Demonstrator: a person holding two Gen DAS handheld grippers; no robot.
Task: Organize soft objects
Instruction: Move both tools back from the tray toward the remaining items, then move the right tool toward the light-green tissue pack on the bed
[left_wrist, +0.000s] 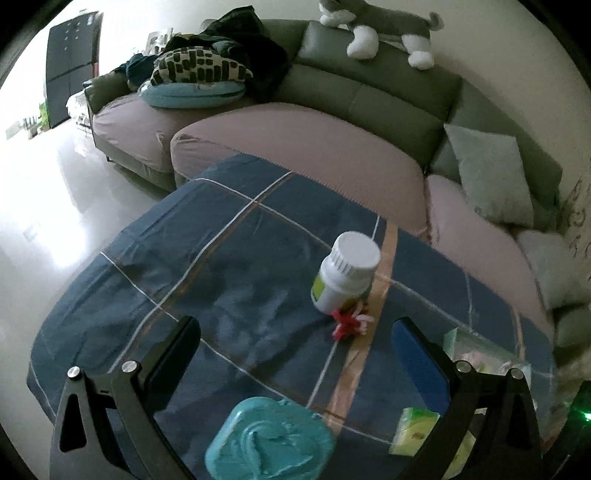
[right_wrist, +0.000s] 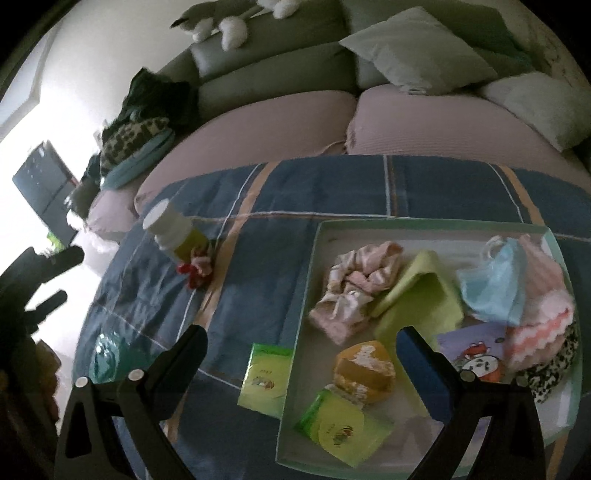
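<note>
Hovering spread and empty: right gripper over shallow white cardboard tray, already holding most soft items. Left gripper, likewise spread, facing red-and-white knotted fabric scrunchie left of tray, awaiting collection.

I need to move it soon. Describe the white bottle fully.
The bottle is white plastic with a ribbed white screw cap, shut, and a yellow-green label. It stands upright on the blue checked cloth, left of the tray, apart from both grippers. A small red-and-white soft thing lies against its base.
</note>
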